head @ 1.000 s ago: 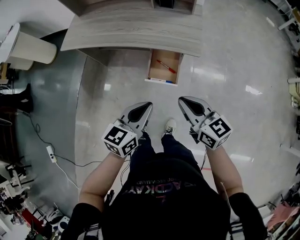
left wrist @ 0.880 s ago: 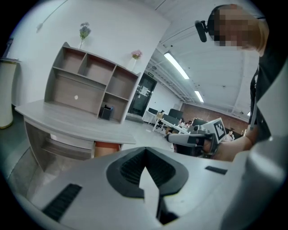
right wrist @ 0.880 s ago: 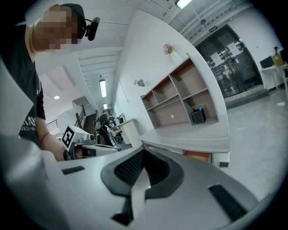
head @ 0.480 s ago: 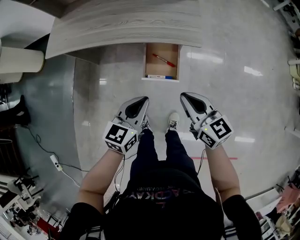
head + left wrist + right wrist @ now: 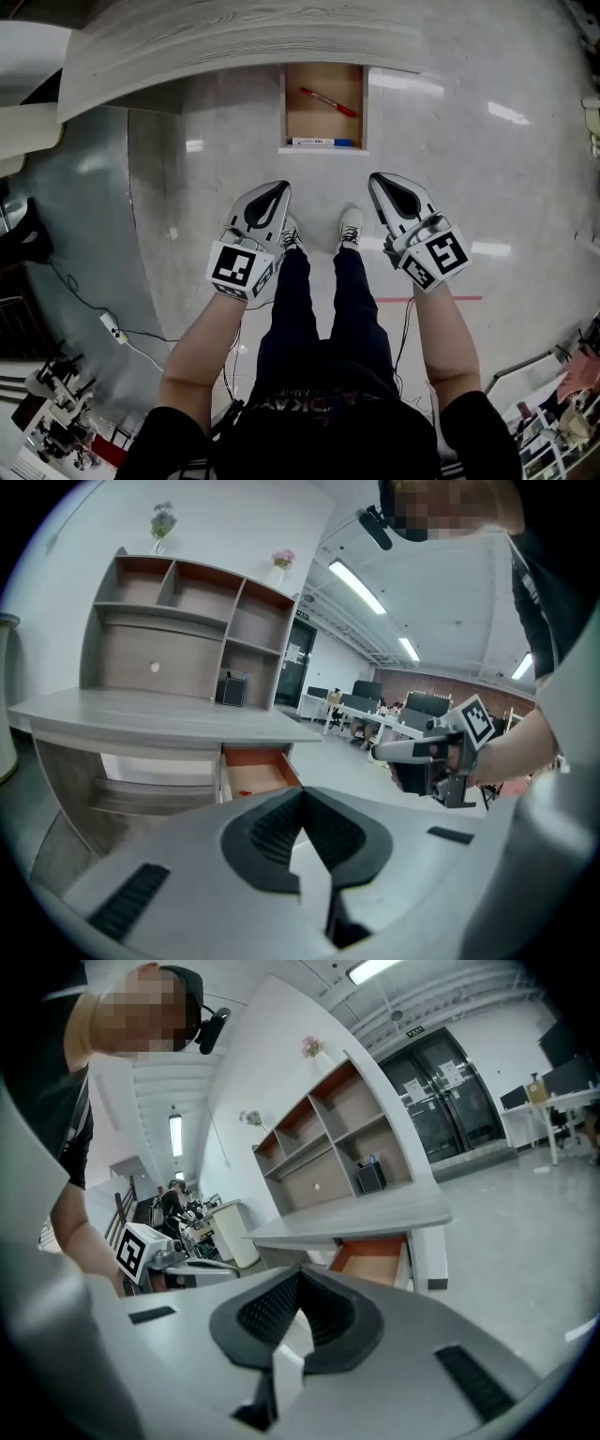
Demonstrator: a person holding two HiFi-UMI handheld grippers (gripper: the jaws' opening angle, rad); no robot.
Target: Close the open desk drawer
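Observation:
The wooden desk drawer stands pulled out from under the grey desk top. Inside it lie a red pen and a blue marker. My left gripper and right gripper are both shut and empty. They hover side by side above the floor, well short of the drawer front and pointing toward it. The left gripper view shows its closed jaws with the drawer beyond them. From the right gripper, the drawer shows under the desk.
A shelf unit sits on the desk. A white bin stands at the left. A cable with a power strip runs over the floor at the left. The person's shoes stand between the grippers.
Both grippers have sunk lower, staying shut. The head view has shifted, so the desk and drawer now sit higher and larger in the frame, nearer the grippers.

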